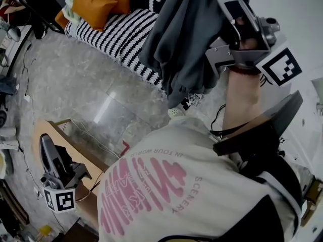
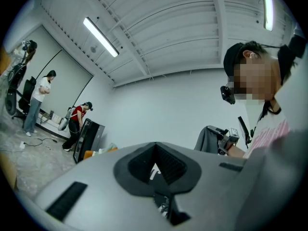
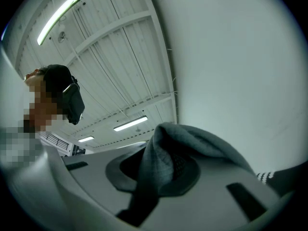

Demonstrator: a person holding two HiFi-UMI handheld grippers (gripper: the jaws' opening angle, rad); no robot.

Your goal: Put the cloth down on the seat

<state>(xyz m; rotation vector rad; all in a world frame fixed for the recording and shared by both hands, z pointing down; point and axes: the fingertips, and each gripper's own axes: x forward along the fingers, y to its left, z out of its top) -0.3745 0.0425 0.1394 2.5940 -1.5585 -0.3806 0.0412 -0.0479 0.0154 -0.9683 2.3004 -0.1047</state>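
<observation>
The cloth (image 1: 184, 39) swallows the tips of the right gripper (image 3: 159, 177). Its fingers are buried under the grey folds, and the cloth's upper part runs off the top of the head view. The striped seat (image 1: 118, 32) is partly covered by the hanging cloth and cut off at that same edge, as are the orange cushions (image 1: 98, 1). A wood-framed piece (image 1: 75, 140) is half hidden under the person's shirt (image 1: 166, 185); what it is I cannot tell. Two people (image 2: 41, 100) by the far wall are too small to make out.
</observation>
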